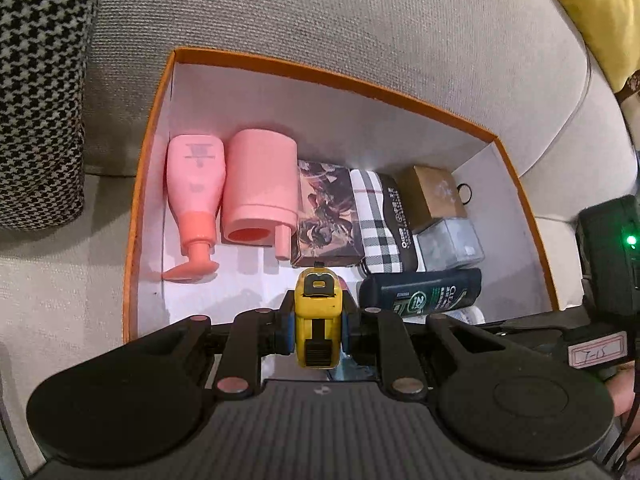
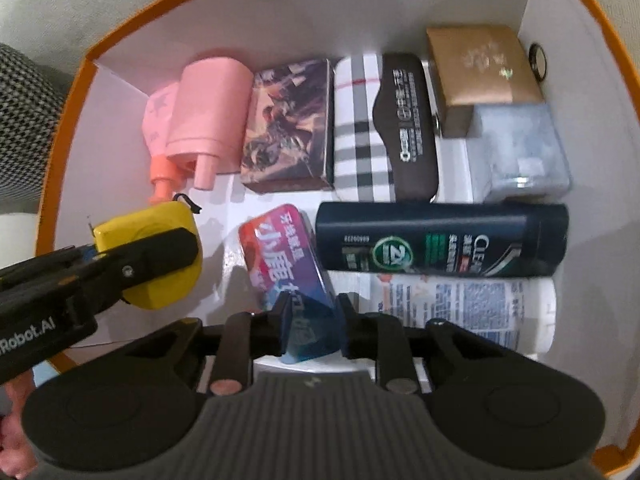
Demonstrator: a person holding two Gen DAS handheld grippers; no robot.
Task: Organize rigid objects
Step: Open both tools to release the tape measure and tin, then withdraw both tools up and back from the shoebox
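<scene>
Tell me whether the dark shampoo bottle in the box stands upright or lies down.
Lying down. The shampoo bottle rests on its side across the floor of the box, its label sideways, in front of the back row.

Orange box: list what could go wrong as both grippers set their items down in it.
1. The yellow tape measure in the left gripper hangs over little bare floor of the orange box; it may land on the red tin.
2. The right gripper may tip that tin against the dark shampoo bottle.
</scene>
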